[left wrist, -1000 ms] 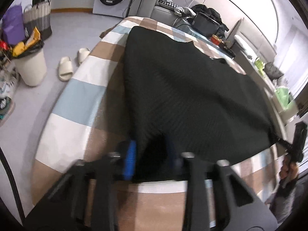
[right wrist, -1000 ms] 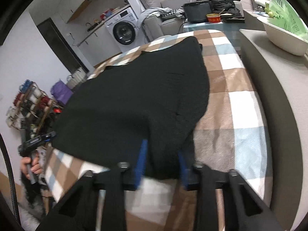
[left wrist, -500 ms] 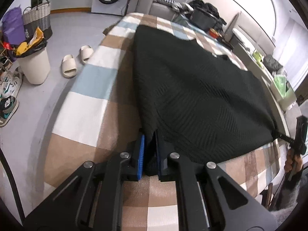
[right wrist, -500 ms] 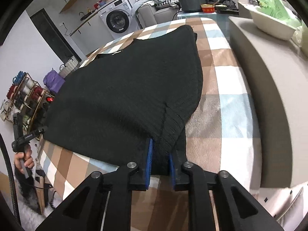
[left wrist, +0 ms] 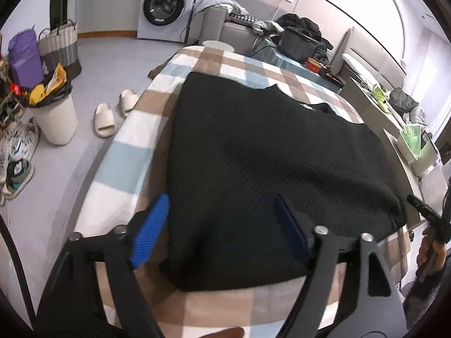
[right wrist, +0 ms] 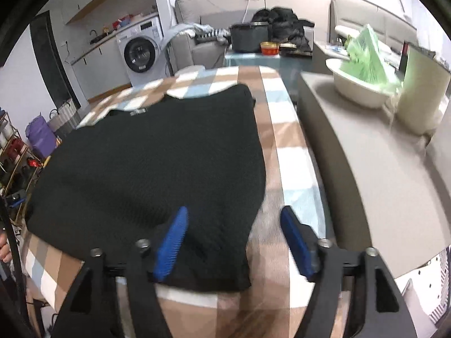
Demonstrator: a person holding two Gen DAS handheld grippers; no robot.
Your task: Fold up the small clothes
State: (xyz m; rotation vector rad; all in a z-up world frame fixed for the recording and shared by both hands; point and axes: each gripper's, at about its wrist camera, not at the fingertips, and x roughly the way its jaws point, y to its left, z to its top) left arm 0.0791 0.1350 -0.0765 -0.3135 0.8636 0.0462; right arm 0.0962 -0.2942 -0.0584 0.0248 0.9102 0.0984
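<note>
A black knit garment (left wrist: pixel 270 163) lies spread flat on a checked cloth (left wrist: pixel 132 152) of brown, white and pale blue that covers the table; it fills the middle of both views, its near hem running across the bottom toward 6 o'clock. In the left wrist view the left gripper (left wrist: pixel 222 225) hangs over the garment's near left corner with its jaws opening; the 2 blue pads (left wrist: pixel 150 229) stand wide, the fabric showing between them but touching neither. In the right wrist view the right gripper (right wrist: pixel 235 238) hangs over the near right corner, its jaws opening too; the garment's edge runs between the wide blue pads, with bare cloth at the 3 o'clock side. No fabric is pinched in either. At 3 o'clock in the left wrist view a hand (left wrist: pixel 431 249) grips the other tool's dark handle. Beyond the table, a washing machine (left wrist: pixel 166 7) stands at 11 o'clock, a pair of slippers (left wrist: pixel 114 114) lies on the floor at 9 o'clock, and a white basin (right wrist: pixel 358 84) sits on the counter at 2 o'clock in the right wrist view.
</note>
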